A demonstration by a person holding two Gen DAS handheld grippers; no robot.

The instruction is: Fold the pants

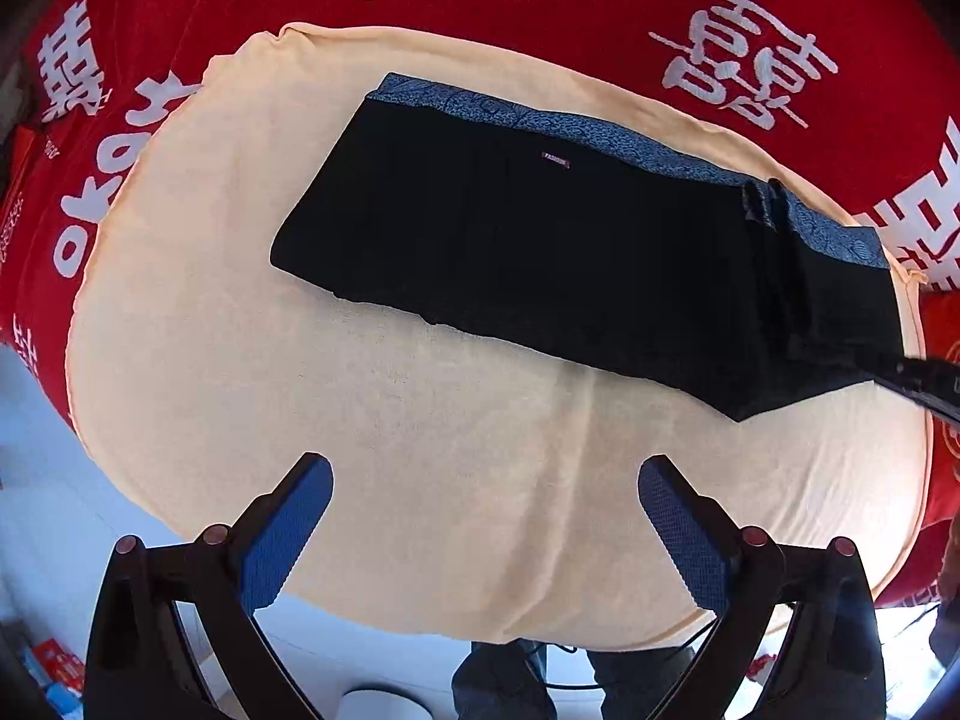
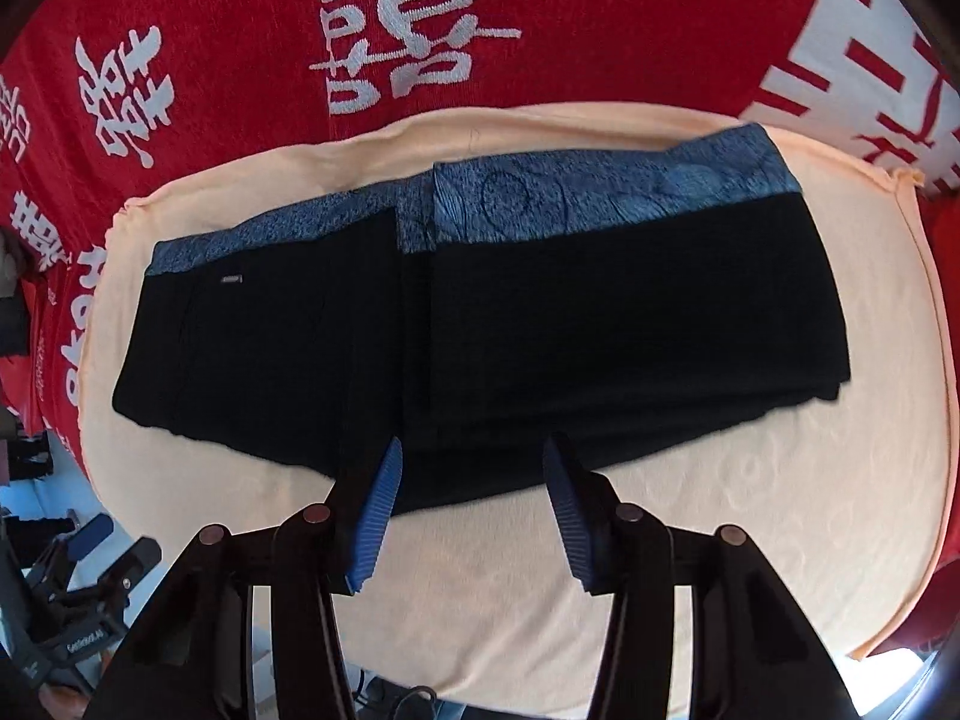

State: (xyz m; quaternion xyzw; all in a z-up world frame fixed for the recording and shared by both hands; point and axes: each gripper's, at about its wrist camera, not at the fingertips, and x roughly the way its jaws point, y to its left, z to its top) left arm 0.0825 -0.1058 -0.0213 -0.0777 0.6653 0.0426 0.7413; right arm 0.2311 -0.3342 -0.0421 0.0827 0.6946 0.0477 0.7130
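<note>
Red blanket (image 1: 570, 18) with white characters covers surface. Peach towel (image 1: 420, 450) spread on blanket. Black pants (image 1: 540, 264) with blue patterned waistband (image 2: 600, 192) lie folded flat on towel. Left gripper (image 1: 486, 474) wide open, empty, over bare towel. Right gripper (image 2: 474, 456) wide open, empty, fingertips at pants' near edge.

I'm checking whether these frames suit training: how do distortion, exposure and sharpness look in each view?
Left wrist: strong fisheye bows the peach towel into an oval; the black pants are crushed to near-featureless dark, though their small label stays crisp. Right wrist: same bowing, slightly soft overall, with the pants' folds barely readable.
</note>
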